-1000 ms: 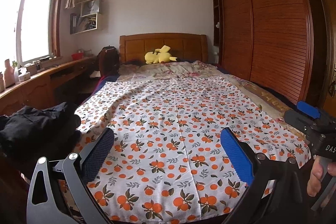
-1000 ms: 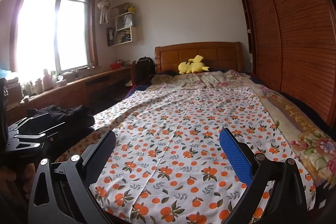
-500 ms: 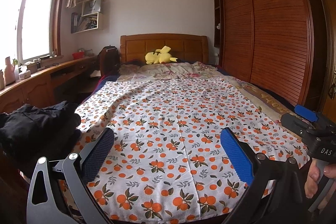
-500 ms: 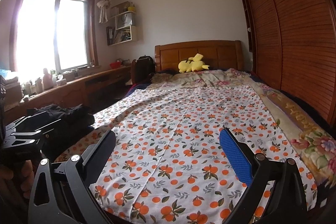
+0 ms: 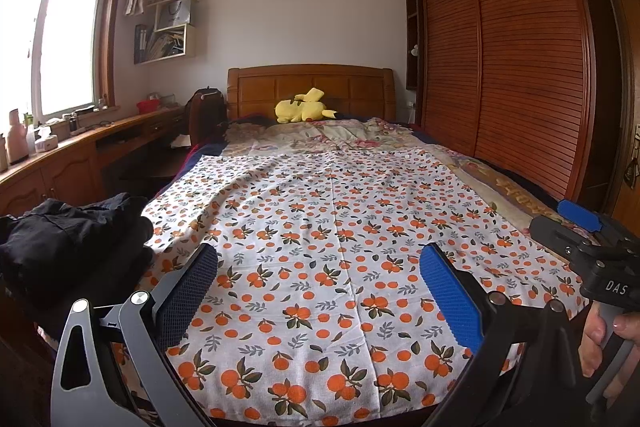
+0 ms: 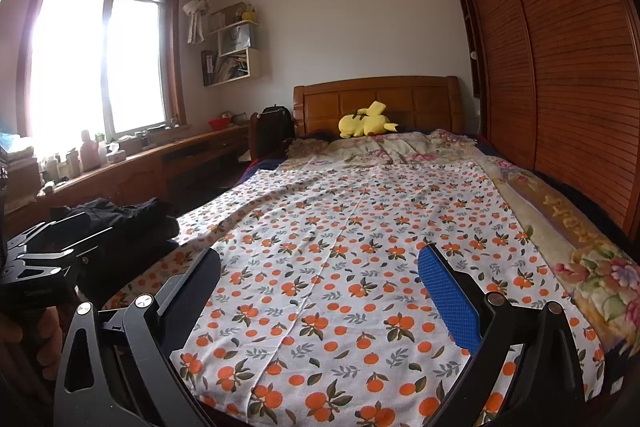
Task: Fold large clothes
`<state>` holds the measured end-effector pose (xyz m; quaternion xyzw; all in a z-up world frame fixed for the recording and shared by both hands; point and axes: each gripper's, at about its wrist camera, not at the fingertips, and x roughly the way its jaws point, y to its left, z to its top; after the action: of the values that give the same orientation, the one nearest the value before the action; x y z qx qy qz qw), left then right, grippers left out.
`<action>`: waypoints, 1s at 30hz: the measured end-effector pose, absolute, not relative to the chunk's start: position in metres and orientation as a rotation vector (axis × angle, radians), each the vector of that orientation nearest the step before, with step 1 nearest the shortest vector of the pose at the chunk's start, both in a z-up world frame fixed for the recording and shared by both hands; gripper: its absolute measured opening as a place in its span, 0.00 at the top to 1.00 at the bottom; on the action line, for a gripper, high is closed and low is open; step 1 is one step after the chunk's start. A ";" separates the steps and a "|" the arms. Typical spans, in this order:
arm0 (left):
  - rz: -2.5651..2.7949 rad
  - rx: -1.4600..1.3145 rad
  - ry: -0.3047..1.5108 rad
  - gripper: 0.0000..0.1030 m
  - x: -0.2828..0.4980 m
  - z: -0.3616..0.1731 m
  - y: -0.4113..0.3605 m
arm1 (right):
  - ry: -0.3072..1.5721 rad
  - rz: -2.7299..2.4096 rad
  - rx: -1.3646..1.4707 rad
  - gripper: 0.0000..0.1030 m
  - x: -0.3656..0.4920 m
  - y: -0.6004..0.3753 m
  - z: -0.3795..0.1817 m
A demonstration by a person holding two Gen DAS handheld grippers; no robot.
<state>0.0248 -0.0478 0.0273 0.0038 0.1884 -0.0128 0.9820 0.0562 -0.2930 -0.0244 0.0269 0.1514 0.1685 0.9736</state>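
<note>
A large white cloth with an orange-fruit print (image 5: 340, 227) lies spread flat over the bed, its near edge at the foot; it also shows in the right wrist view (image 6: 360, 247). My left gripper (image 5: 320, 283) is open and empty, above the cloth's near left part. My right gripper (image 6: 320, 283) is open and empty, above the near right part. In the left wrist view the right gripper (image 5: 584, 239) shows at the right edge over the cloth's near right corner. In the right wrist view the left gripper (image 6: 48, 255) shows at the left edge.
A pile of dark clothes (image 5: 68, 239) sits at the bed's near left. A floral bedspread (image 6: 580, 239) lies under the cloth. A yellow plush toy (image 5: 304, 107) rests by the wooden headboard (image 5: 312, 87). A wardrobe (image 5: 520, 67) lines the right, a desk (image 5: 80, 147) the left.
Both grippers have sunk slightly toward the near edge of the cloth. The right gripper has dropped a little lower in the left wrist view. The cloth has not moved.
</note>
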 end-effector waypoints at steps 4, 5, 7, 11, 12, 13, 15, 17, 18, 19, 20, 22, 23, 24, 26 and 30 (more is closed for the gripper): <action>-0.029 0.008 0.380 0.01 0.025 0.027 -0.051 | 0.305 0.337 0.055 0.07 0.056 -0.293 -0.026; -0.028 0.009 0.379 0.01 0.025 0.027 -0.052 | 0.305 0.336 0.056 0.07 0.056 -0.293 -0.026; -0.029 0.005 0.376 0.01 0.025 0.027 -0.052 | 0.305 0.335 0.055 0.07 0.056 -0.293 -0.026; -0.027 0.004 0.372 0.01 0.024 0.027 -0.052 | 0.305 0.336 0.056 0.07 0.057 -0.294 -0.026; -0.028 0.004 0.372 0.01 0.024 0.027 -0.051 | 0.304 0.336 0.056 0.07 0.056 -0.293 -0.026; -0.026 0.005 0.372 0.01 0.024 0.027 -0.051 | 0.304 0.335 0.056 0.07 0.056 -0.294 -0.026; -0.027 0.005 0.372 0.01 0.024 0.026 -0.051 | 0.304 0.335 0.056 0.07 0.056 -0.294 -0.026; -0.027 0.005 0.372 0.01 0.024 0.026 -0.052 | 0.305 0.335 0.056 0.07 0.056 -0.294 -0.026; -0.027 0.005 0.372 0.01 0.024 0.026 -0.051 | 0.305 0.335 0.056 0.07 0.056 -0.294 -0.026; -0.027 0.005 0.373 0.01 0.024 0.026 -0.052 | 0.305 0.335 0.056 0.07 0.056 -0.294 -0.026; -0.027 0.004 0.373 0.01 0.024 0.026 -0.050 | 0.305 0.336 0.056 0.07 0.056 -0.294 -0.026; -0.026 0.004 0.372 0.01 0.023 0.027 -0.050 | 0.306 0.335 0.057 0.07 0.056 -0.295 -0.026; -0.025 0.004 0.371 0.01 0.023 0.027 -0.050 | 0.307 0.335 0.057 0.07 0.056 -0.295 -0.026; -0.026 0.005 0.371 0.01 0.024 0.026 -0.050 | 0.307 0.334 0.057 0.07 0.056 -0.295 -0.025; -0.025 0.005 0.371 0.01 0.024 0.026 -0.050 | 0.307 0.335 0.058 0.07 0.056 -0.295 -0.025; -0.025 0.005 0.371 0.01 0.023 0.026 -0.050 | 0.307 0.335 0.057 0.07 0.056 -0.295 -0.025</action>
<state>0.0235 -0.0497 0.0262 0.0024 0.1842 -0.0122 0.9828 0.0562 -0.2945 -0.0254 0.0285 0.1522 0.1659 0.9739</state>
